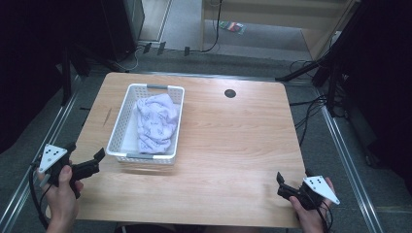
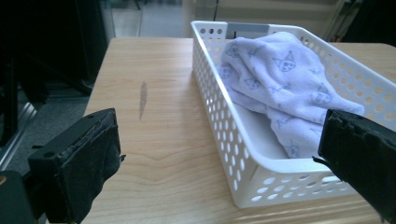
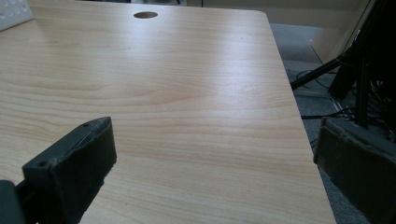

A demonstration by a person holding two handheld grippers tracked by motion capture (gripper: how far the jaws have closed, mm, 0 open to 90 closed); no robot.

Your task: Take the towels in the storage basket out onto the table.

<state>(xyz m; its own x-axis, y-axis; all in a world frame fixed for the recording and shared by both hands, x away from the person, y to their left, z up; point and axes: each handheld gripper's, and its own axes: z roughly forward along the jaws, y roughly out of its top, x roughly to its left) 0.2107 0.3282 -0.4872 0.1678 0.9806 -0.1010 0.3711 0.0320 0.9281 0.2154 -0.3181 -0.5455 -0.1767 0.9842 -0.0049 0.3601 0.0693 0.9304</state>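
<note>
A white perforated basket [image 1: 118, 127] stands on the left half of the wooden table [image 1: 233, 145]. A crumpled pale lilac cloth [image 1: 155, 121] with small printed figures lies inside it. My left gripper [image 1: 96, 162] hovers at the table's near left corner, just short of the basket's near end, open with nothing between its jaws. In the left gripper view the basket [image 2: 219, 93] and the cloth [image 2: 280, 79] lie ahead between the wide jaws of that gripper [image 2: 218, 126]. At the near right corner my right gripper [image 1: 281, 186] is open and empty, and the right gripper view looks between its jaws [image 3: 215, 127] over bare wood.
A round cable hole [image 1: 230, 93] sits near the table's far edge, right of the basket. Black stands and cables [image 1: 320, 73] crowd the floor off the table's right side. Dark equipment [image 1: 121, 29] stands beyond the far left corner.
</note>
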